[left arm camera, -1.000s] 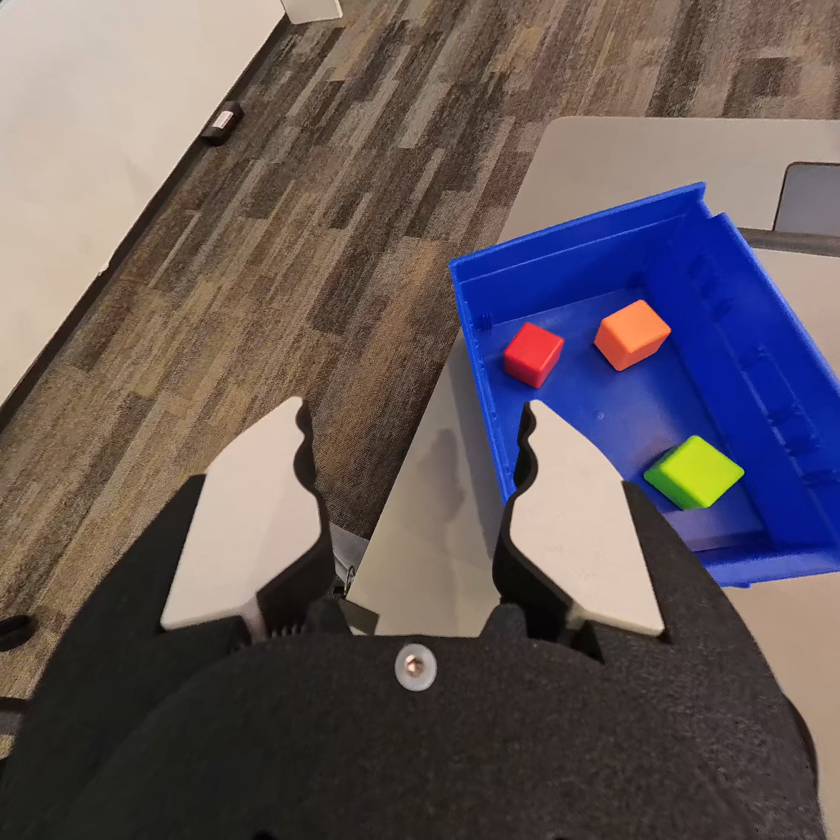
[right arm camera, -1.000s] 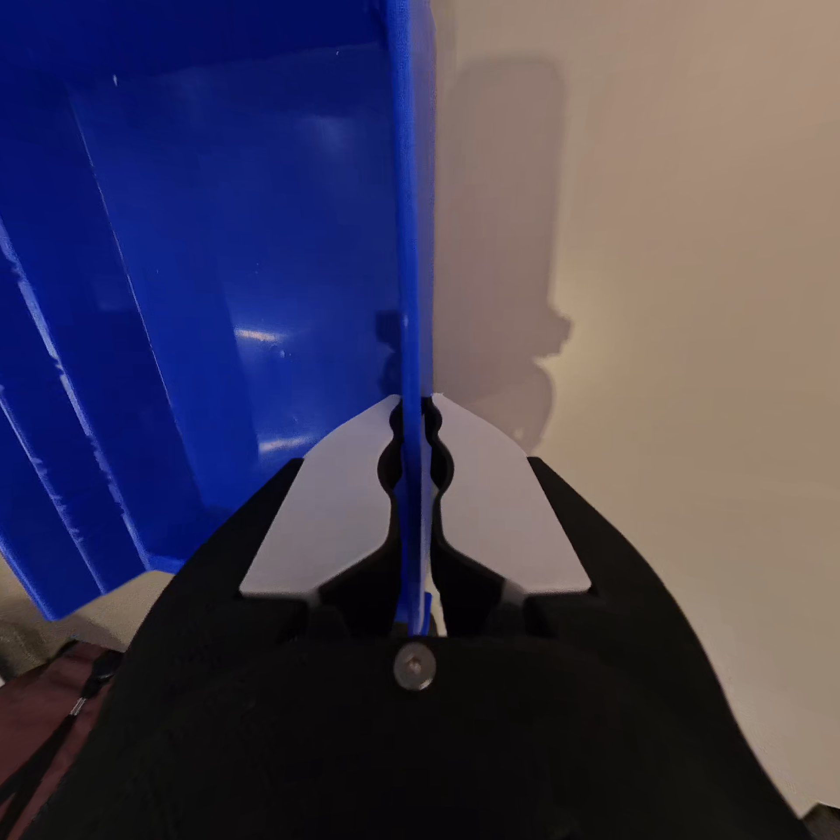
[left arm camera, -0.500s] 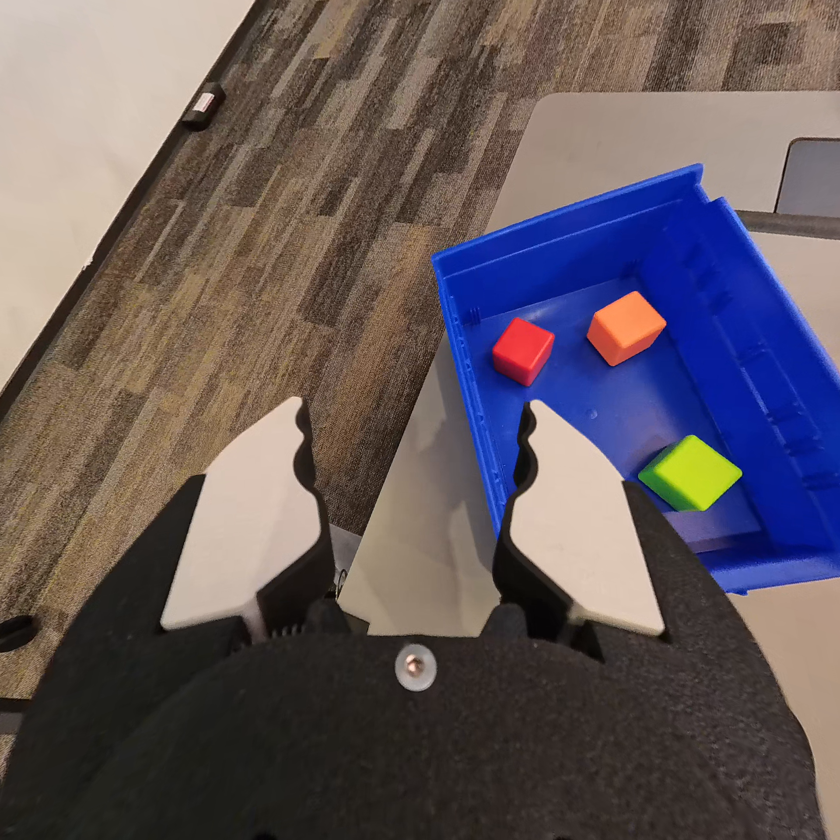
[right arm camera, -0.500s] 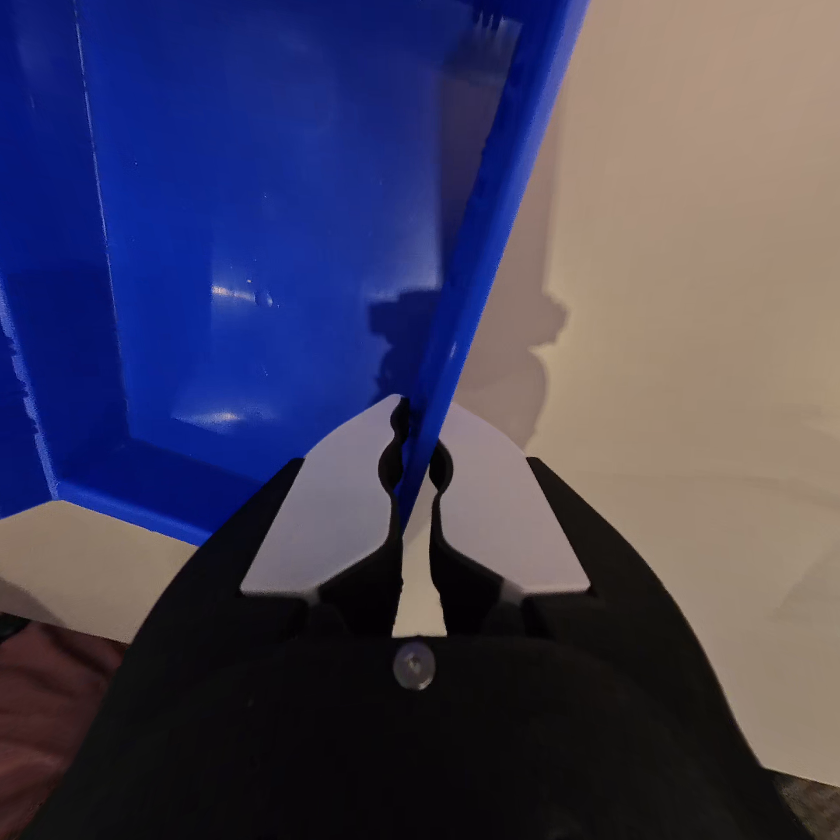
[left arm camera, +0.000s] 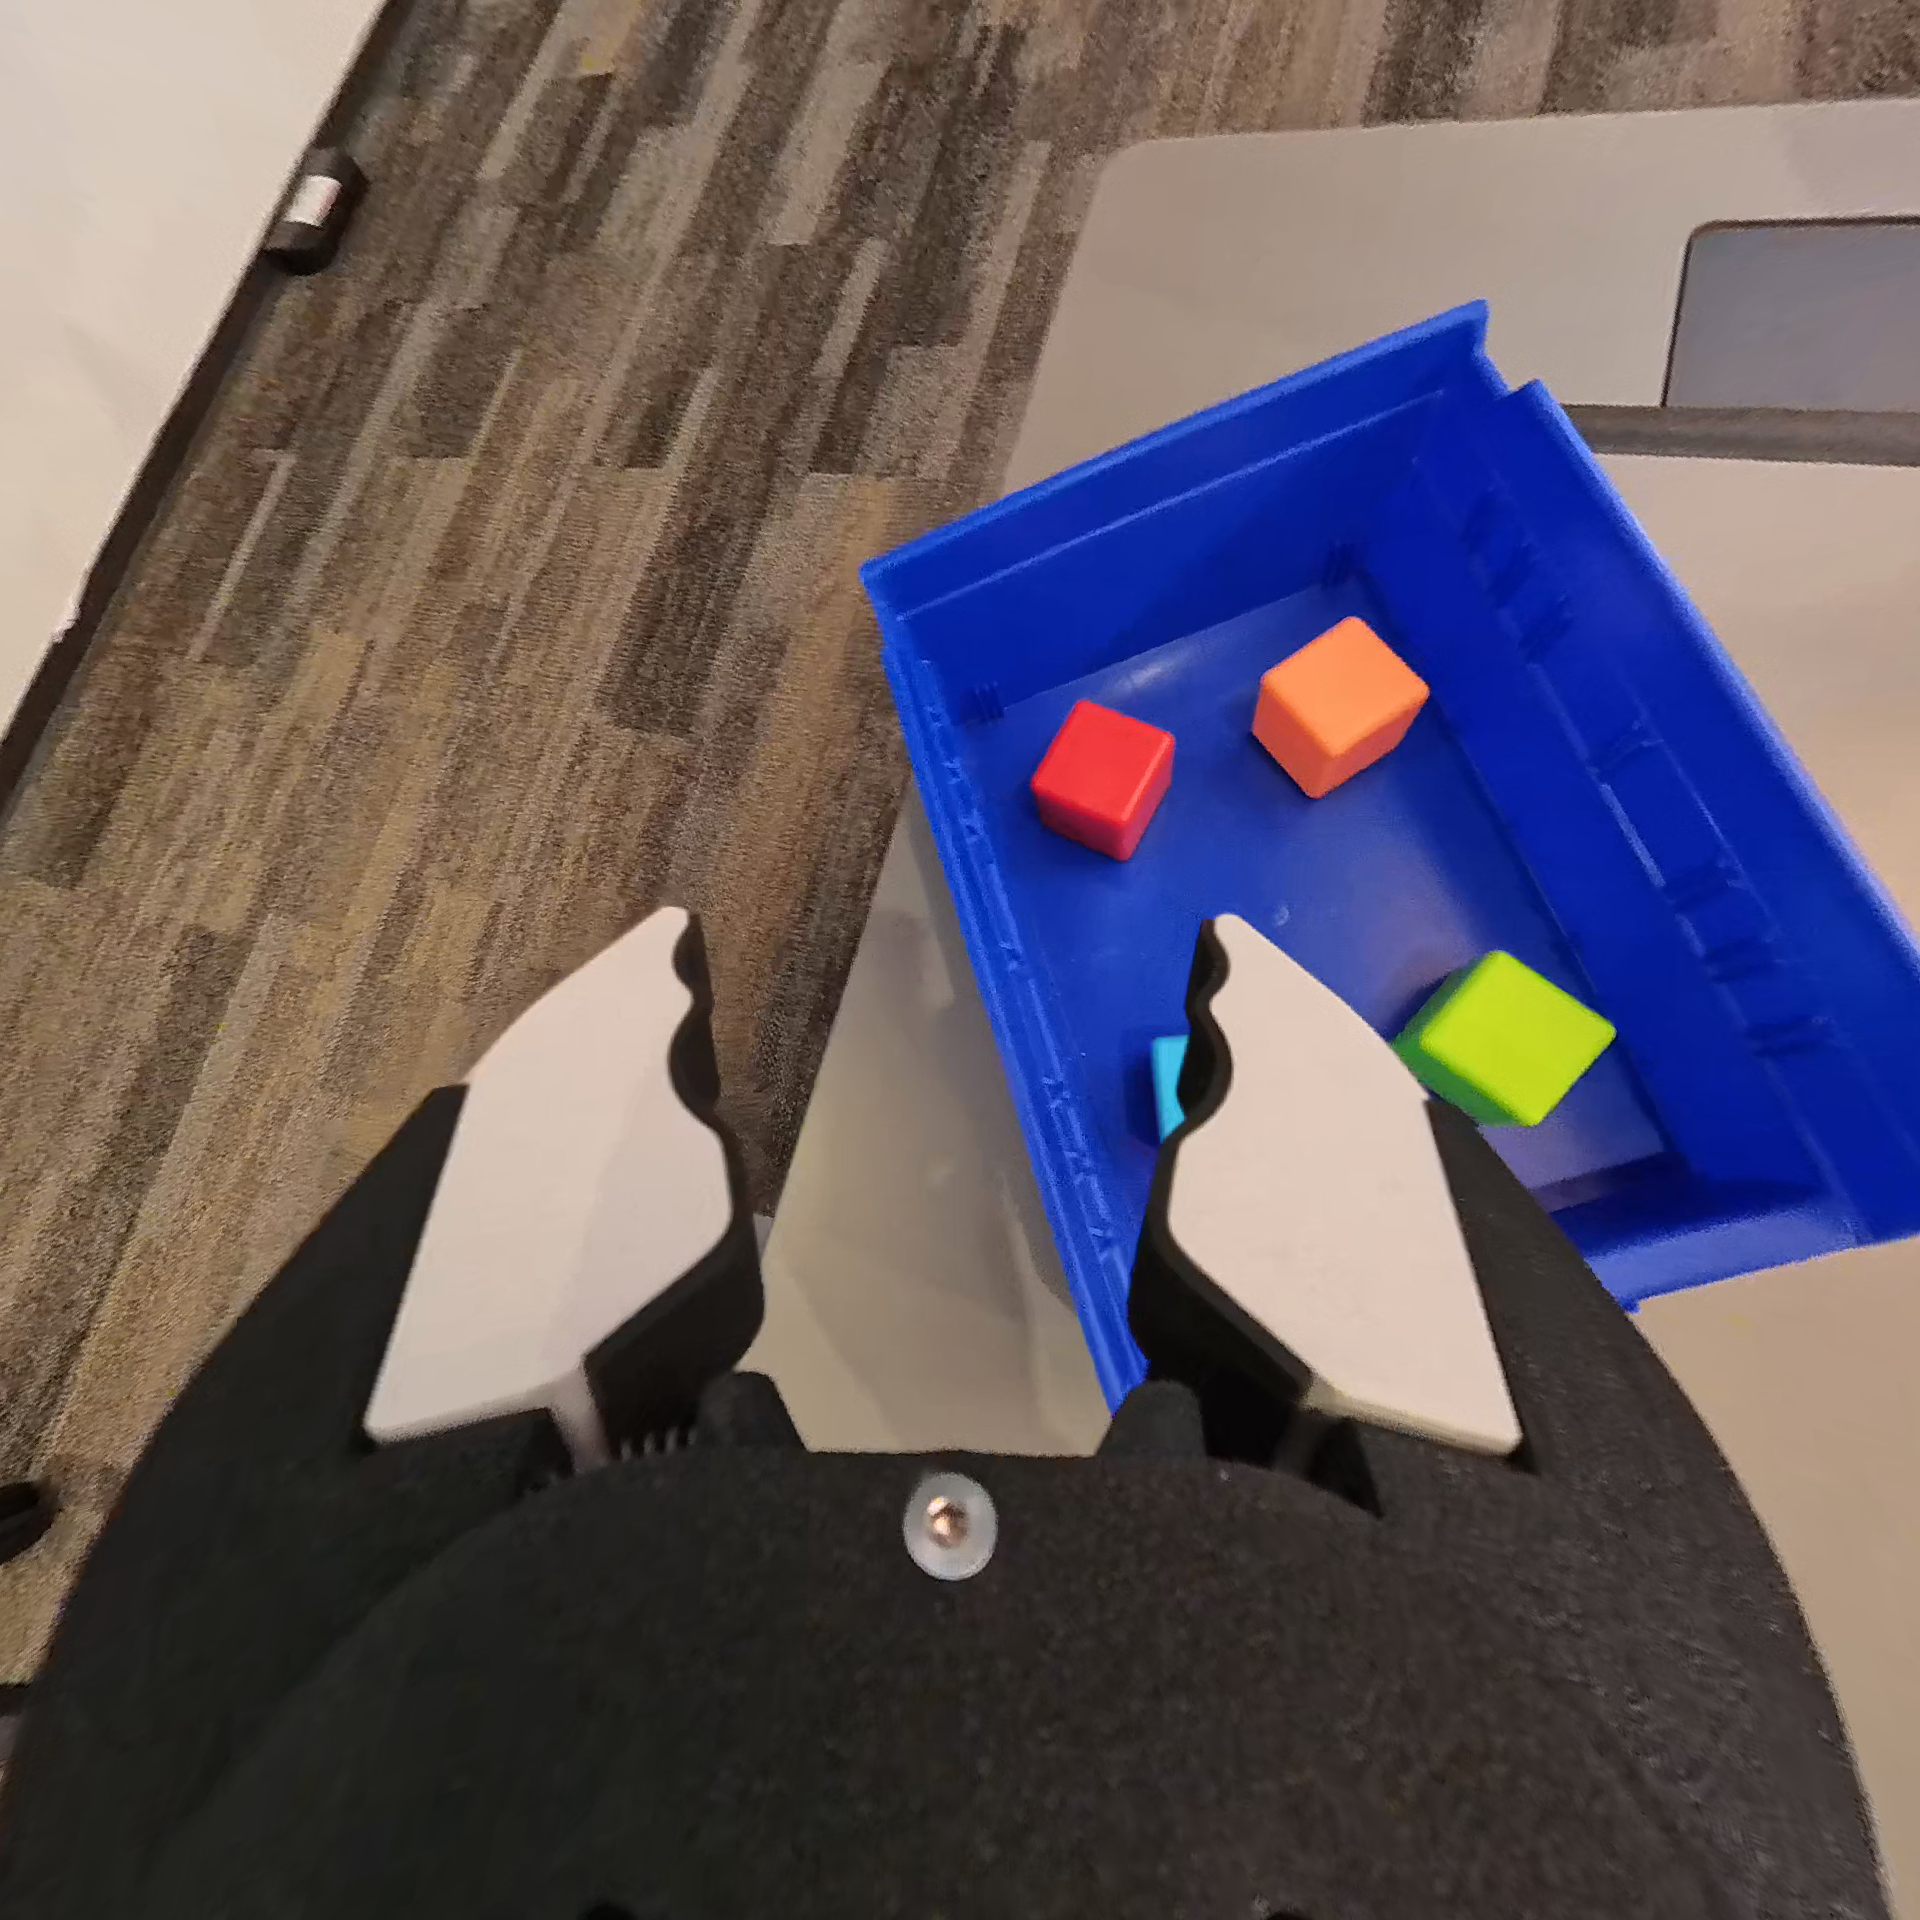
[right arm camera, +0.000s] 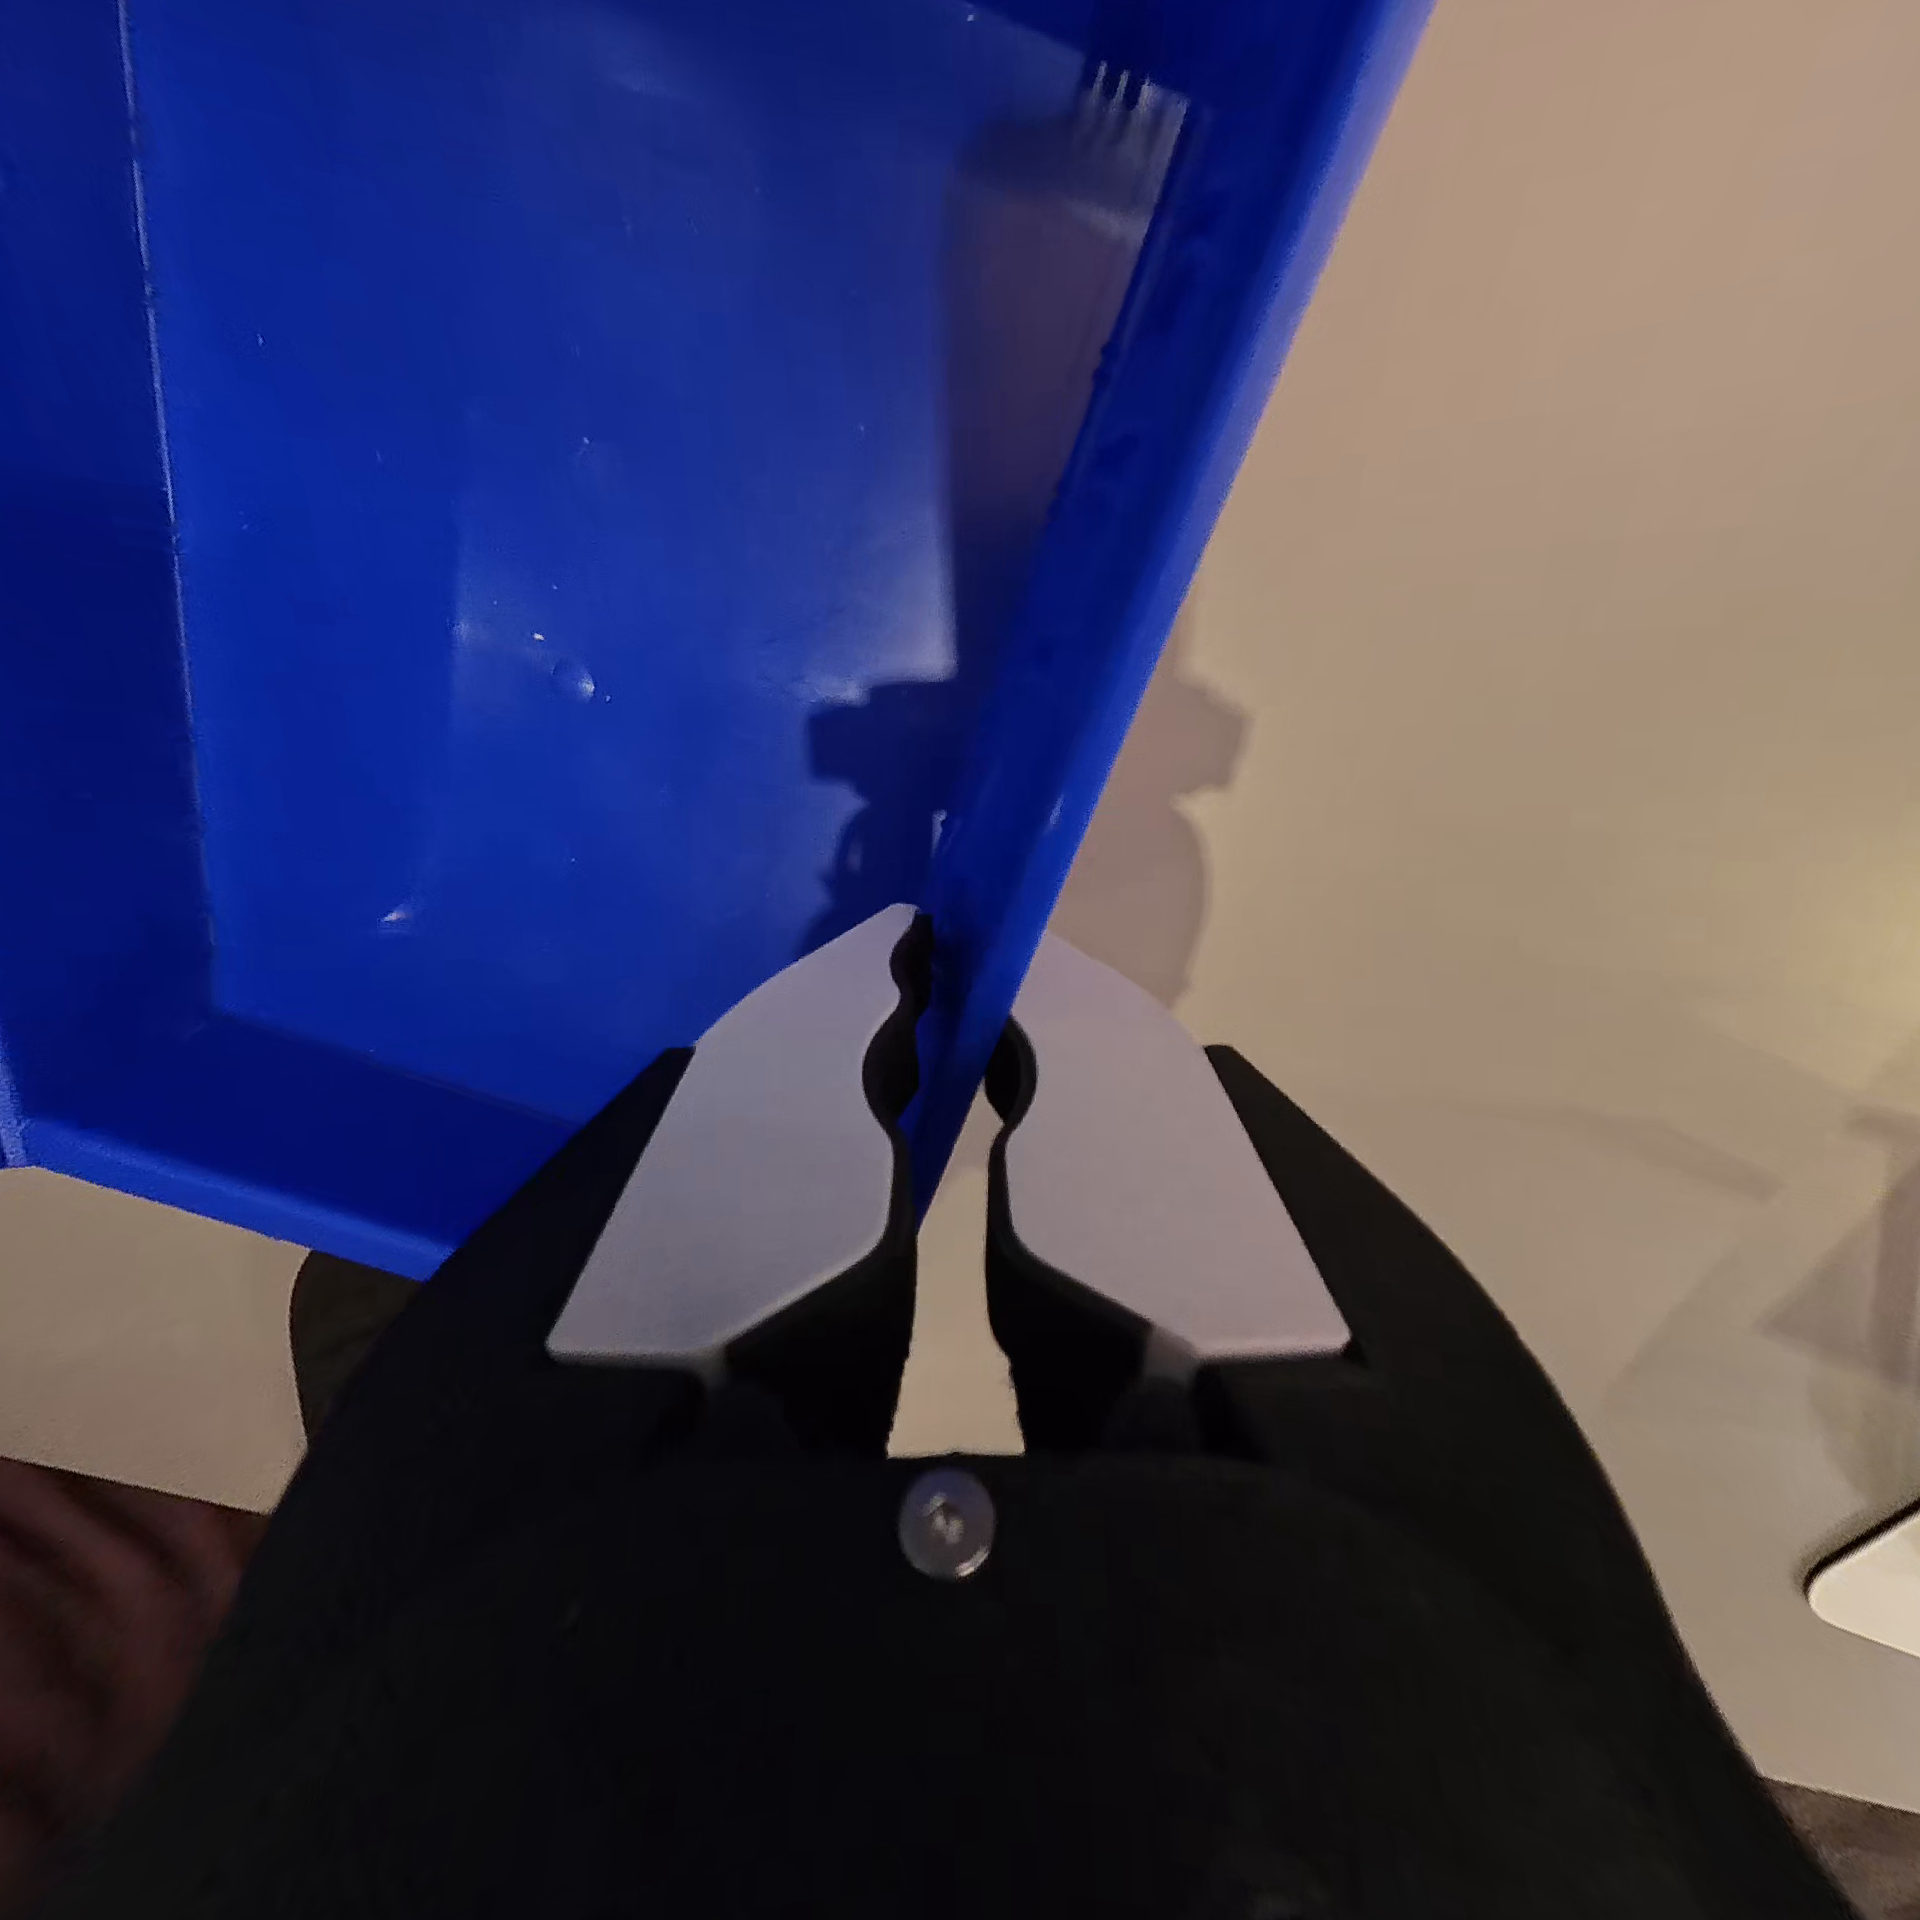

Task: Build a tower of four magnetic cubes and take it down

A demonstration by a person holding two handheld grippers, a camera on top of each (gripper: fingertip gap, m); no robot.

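My left gripper point(left arm camera: 951, 925) and right gripper point(right arm camera: 961, 920) share black grainy bodies, pale wavy-edged fingers point(left arm camera: 561, 1195), one silver screw point(left arm camera: 949, 1525) each

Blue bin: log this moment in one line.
right gripper shut on blue bin wall | left gripper open | cubes in bin

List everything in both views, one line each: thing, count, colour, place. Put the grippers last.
Blue plastic bin: one, blue, on the table, its wall pinched by the right gripper.
Red cube: one, red, in the bin.
Orange cube: one, orange, in the bin.
Lime green cube: one, green, in the bin.
Light blue cube: one, mostly hidden behind the left gripper's finger, in the bin.
Beige table: one, beige, under the bin.
Patterned carpet: brown-grey, floor.
Left gripper: one, black and white, open, empty.
Right gripper: one, shut on the bin wall.
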